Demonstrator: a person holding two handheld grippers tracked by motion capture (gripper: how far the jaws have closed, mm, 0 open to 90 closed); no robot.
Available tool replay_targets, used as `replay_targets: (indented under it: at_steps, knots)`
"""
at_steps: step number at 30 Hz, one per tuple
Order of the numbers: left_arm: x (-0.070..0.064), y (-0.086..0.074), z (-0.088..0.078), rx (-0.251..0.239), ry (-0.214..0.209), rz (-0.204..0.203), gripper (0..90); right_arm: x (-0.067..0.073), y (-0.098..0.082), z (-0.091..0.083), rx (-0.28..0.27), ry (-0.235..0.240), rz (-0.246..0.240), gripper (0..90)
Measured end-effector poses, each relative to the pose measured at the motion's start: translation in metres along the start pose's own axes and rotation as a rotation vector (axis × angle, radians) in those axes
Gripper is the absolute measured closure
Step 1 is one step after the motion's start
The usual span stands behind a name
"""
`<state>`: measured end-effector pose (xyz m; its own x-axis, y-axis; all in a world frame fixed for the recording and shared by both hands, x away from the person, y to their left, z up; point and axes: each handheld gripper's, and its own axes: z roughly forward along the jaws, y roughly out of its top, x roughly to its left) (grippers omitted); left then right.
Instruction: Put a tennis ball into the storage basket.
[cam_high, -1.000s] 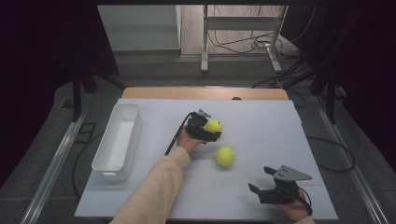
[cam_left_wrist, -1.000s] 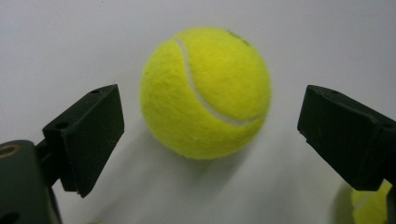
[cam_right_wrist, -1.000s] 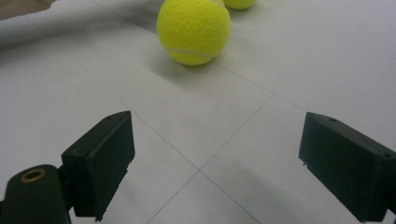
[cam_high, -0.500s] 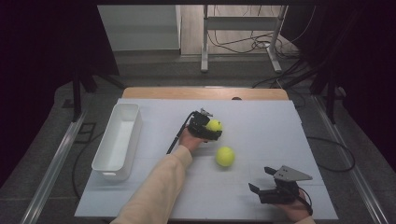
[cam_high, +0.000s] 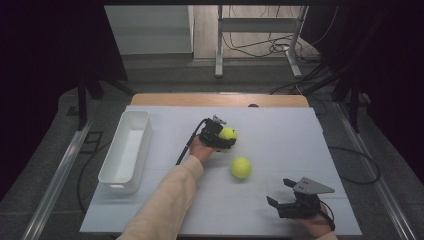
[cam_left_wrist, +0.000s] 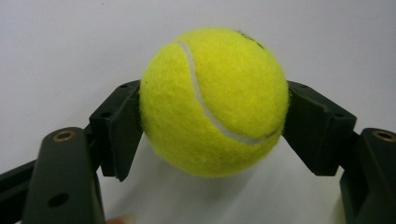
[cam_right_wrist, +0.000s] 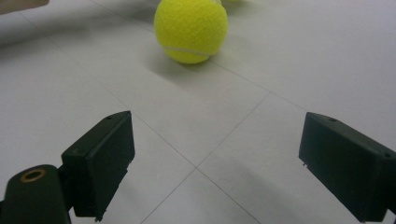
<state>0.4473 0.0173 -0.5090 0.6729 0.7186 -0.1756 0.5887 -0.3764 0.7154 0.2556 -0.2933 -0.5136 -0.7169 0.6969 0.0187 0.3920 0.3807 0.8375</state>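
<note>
Now the left gripper (cam_high: 223, 136) jaws, just closed, clamp one tennis ball (cam_left_wrist: 214, 100); right gripper (cam_right_wrist: 212, 172) jaws gape empty.

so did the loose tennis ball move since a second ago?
No. The loose tennis ball sits at the same spot relative to the white bin in the high view.

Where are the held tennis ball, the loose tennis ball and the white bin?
Held tennis ball (cam_left_wrist: 214, 100): left gripper view, on its felt front, between the pads.
Loose tennis ball (cam_high: 241, 167): high view, on its top middle.
White bin (cam_high: 143, 145): high view, on its right wall.
</note>
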Motion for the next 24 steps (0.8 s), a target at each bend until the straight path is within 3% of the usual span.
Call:
replay_targets:
  at_steps: [11, 24]
  knots:
    - [-0.003, -0.002, -0.019, -0.027, -0.022, -0.006, 26.3, 0.001, 0.0, 0.001, 0.005, 0.0, -0.003, 10.8]
    - [-0.007, -0.004, -0.029, -0.041, -0.039, -0.003, 26.3, 0.001, 0.0, 0.001, 0.004, 0.0, -0.003, 10.8]
